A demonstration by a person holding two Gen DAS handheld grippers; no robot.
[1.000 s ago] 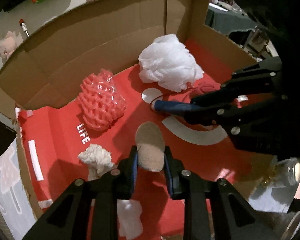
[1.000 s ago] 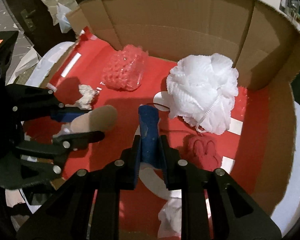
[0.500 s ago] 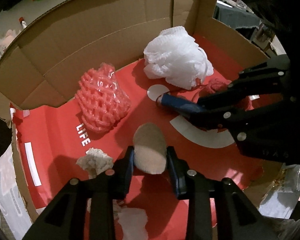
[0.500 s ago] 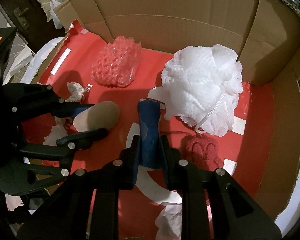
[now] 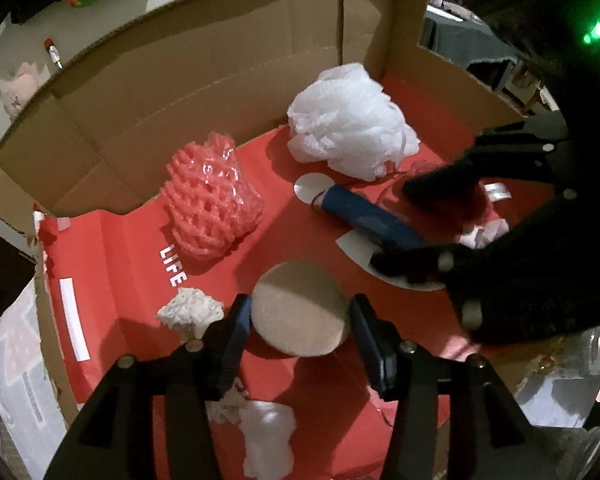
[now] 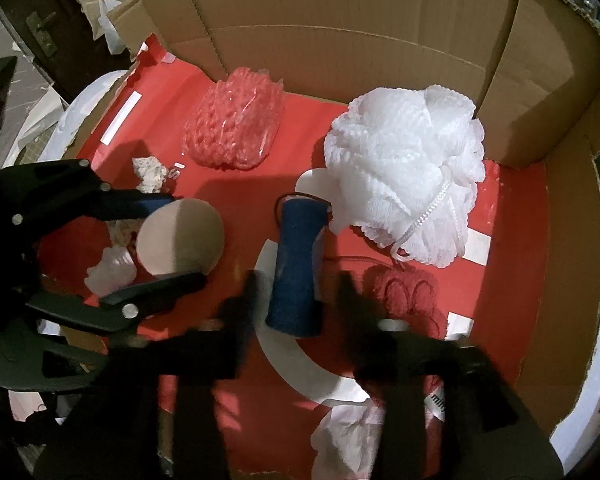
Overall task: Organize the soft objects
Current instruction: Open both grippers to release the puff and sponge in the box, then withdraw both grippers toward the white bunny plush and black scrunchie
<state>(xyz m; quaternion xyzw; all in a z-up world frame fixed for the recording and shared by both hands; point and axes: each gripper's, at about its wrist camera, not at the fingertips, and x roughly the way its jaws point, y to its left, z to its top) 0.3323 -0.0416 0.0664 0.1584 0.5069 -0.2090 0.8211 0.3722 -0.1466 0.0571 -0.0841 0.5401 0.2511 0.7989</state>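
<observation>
While both grippers hang over the cardboard box [image 5: 188, 80], their jaws are opening. The left gripper [image 5: 300, 320] has the beige round sponge [image 5: 300, 312] sitting between its fingers; the left pad looks like it's right at the sponge's edge, while there's a sliver of gap on the right, so it's not really pinched. The right gripper [image 6: 296, 296] is spread with the blue roll [image 6: 298, 268] lying between its blurred fingers, clear of both, down on the red floor of the box. Further back, the white mesh pouf [image 6: 408, 176] sits near the far wall, just beside the roll's far end, and the pink foam netting [image 6: 234, 124] is off to its left. A small white crumpled bit [image 5: 190, 310] sits just left of the left gripper.
</observation>
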